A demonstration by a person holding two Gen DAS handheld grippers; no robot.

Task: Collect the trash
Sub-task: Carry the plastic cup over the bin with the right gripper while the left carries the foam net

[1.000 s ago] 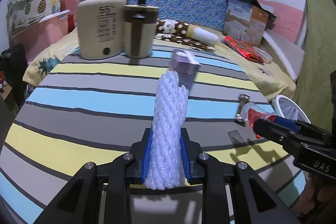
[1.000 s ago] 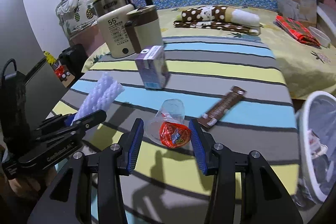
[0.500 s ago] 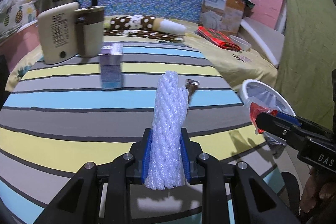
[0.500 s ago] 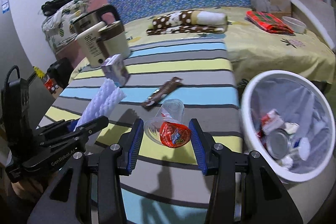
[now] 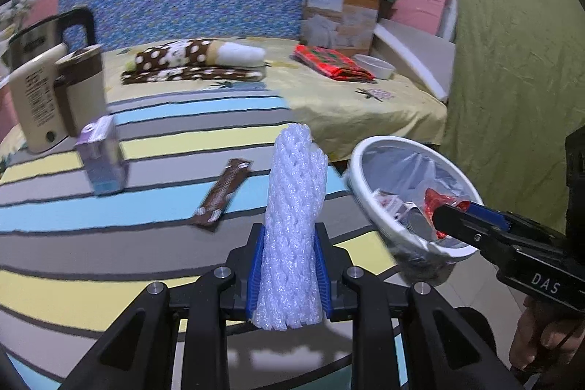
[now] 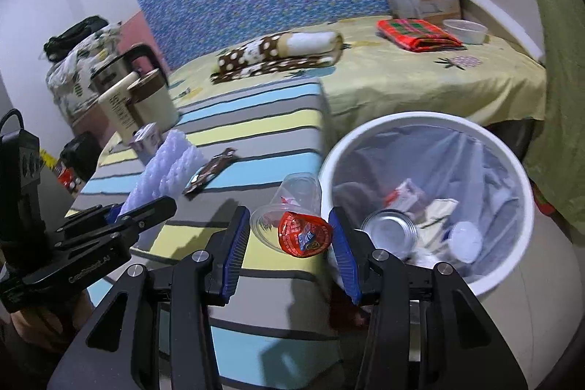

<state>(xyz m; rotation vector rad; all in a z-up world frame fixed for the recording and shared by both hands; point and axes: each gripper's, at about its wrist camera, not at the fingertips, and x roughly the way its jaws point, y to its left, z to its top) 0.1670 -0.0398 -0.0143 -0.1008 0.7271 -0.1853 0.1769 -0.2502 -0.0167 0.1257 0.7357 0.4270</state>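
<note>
My left gripper [image 5: 289, 265] is shut on a white foam net sleeve [image 5: 294, 225], held upright above the striped table; it also shows in the right wrist view [image 6: 164, 170]. My right gripper [image 6: 290, 240] is shut on a clear plastic cup with a red foil lid [image 6: 292, 218], held at the table's edge beside the white trash bin [image 6: 512, 167]. The bin [image 5: 362, 192] holds a can, cartons and other trash. A brown snack wrapper [image 5: 223, 192] and a purple drink carton [image 5: 102, 159] lie on the table.
A steel kettle and a beige soy-milk maker [image 5: 47, 86] stand at the table's far left. Behind is a bed with a yellow sheet [image 5: 347, 97], a dotted blanket, a red cloth, a bowl and a cardboard box. A green curtain [image 5: 512, 61] hangs on the right.
Both grippers have swung right with their loads. The trash bin has come close beside the right gripper, and the kettle and carton have slid to the left.
</note>
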